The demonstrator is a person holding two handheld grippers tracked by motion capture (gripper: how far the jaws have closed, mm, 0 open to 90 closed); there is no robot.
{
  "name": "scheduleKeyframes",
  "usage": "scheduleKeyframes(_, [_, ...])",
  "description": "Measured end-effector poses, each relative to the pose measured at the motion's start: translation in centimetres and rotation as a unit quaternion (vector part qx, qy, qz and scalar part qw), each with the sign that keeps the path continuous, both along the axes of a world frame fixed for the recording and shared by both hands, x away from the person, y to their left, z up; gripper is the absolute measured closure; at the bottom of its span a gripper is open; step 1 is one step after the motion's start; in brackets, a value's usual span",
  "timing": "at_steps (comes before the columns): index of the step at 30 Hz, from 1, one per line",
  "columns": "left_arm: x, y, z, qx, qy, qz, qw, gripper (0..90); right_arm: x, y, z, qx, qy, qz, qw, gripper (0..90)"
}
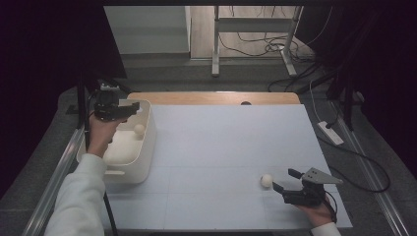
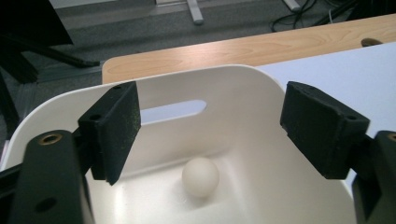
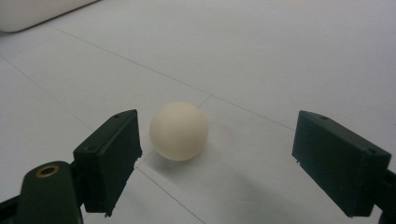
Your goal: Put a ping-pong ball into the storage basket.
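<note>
White tabletop [image 1: 221, 147]: tub [image 1: 147, 142] holds one ball [image 1: 139, 129]; left tongs [image 1: 129, 109] open above; right tongs [image 1: 286, 180] open beside second ball [image 1: 266, 180].

The high view looks forward and down from above the person's side, taking in the whole table [image 1: 231, 147] and the floor beyond. The left gripper view rides close over the white bin [image 2: 243, 84], peering between its own jaws down into it and on toward the table's far wooden edge. The right gripper view sits low, just off the tabletop [image 3: 280, 56], facing a ball [image 3: 179, 131] at close range. Both bin [image 1: 147, 142] and ball [image 1: 266, 180] show from above too.
</note>
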State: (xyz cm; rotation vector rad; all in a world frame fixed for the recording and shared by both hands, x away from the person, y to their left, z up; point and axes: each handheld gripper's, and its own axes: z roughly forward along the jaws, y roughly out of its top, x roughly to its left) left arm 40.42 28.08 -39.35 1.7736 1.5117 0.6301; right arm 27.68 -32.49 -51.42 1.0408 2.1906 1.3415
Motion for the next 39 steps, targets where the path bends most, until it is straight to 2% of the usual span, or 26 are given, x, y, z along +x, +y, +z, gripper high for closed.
scheduleKeyframes(9, [-0.5,0.2,0.4,-0.018,-0.009,-0.009,0.9998,19.3,0.0,0.0,0.0,-0.002,0.0,0.001,1.0,15.6])
scheduleKeyframes(12, [-0.6,0.2,0.5,-0.019,-0.011,-0.01,0.9997,19.3,0.0,0.0,0.0,-0.002,0.001,0.002,1.0,15.6])
scheduleKeyframes(16, [-0.9,-0.1,0.8,-0.01,-0.018,-0.014,0.9997,19.7,0.0,0.0,0.0,-0.002,0.001,0.001,1.0,15.6])
scheduleKeyframes(19, [-1.1,-0.3,1.0,-0.016,-0.023,-0.023,0.9993,19.5,0.0,0.0,0.0,-0.001,0.001,0.001,1.0,15.6])
scheduleKeyframes(25, [-1.5,-0.8,1.4,-0.023,-0.035,-0.045,0.9981,19.6,0.0,0.0,0.0,0.004,0.003,0.001,1.0,15.7])
scheduleKeyframes(32, [-2.1,-0.9,1.8,-0.034,-0.046,-0.056,0.9968,19.6,0.0,-0.2,0.1,0.01,0.004,-0.001,0.9999,15.7])
scheduleKeyframes(37, [-2.8,-1.2,2.5,-0.05,-0.06,-0.068,0.9946,19.8,0.1,-0.2,0.1,0.01,0.005,-0.003,0.9999,15.7])
scheduleKeyframes(39, [-3.1,-1.4,2.7,-0.05,-0.064,-0.073,0.994,20.0,0.2,-0.1,0.1,0.01,0.005,-0.003,0.9999,15.7])
